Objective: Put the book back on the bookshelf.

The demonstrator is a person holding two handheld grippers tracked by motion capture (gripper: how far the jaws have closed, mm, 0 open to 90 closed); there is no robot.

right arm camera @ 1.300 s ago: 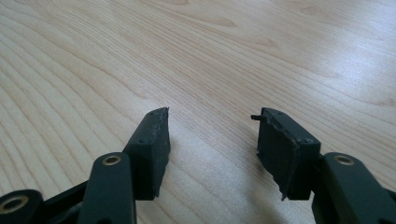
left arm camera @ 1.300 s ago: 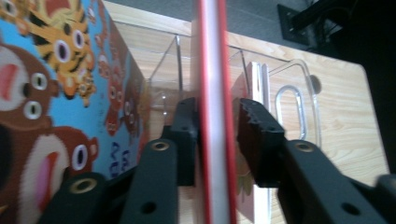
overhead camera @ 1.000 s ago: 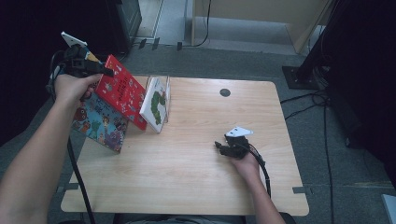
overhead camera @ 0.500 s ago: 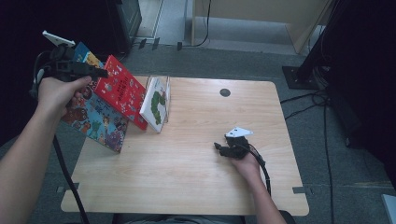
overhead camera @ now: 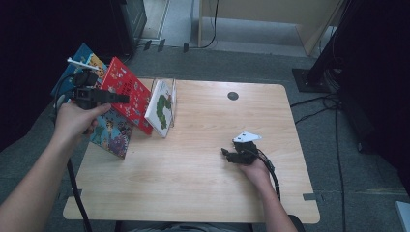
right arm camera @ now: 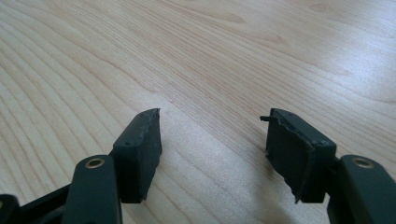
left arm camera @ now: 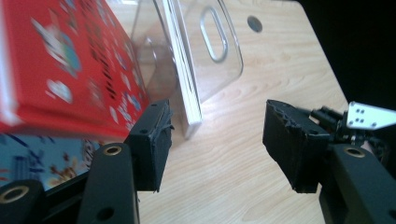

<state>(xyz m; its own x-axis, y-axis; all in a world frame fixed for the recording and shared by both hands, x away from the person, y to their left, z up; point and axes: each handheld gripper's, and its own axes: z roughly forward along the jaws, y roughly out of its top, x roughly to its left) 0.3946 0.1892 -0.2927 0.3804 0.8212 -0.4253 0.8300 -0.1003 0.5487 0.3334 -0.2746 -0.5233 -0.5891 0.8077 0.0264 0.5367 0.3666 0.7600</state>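
Red book [left arm camera: 60,70] leans just beside the left gripper's [left arm camera: 217,140] parted jaws.

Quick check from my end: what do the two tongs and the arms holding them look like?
Both tongs are black. The left tongs and right tongs each carry a pale three-cornered plate on top and trail a black cable. Their blocky pads are matte black, with frayed edges and brass-ringed holes on the arms behind. Forearms are bare, no sleeves.
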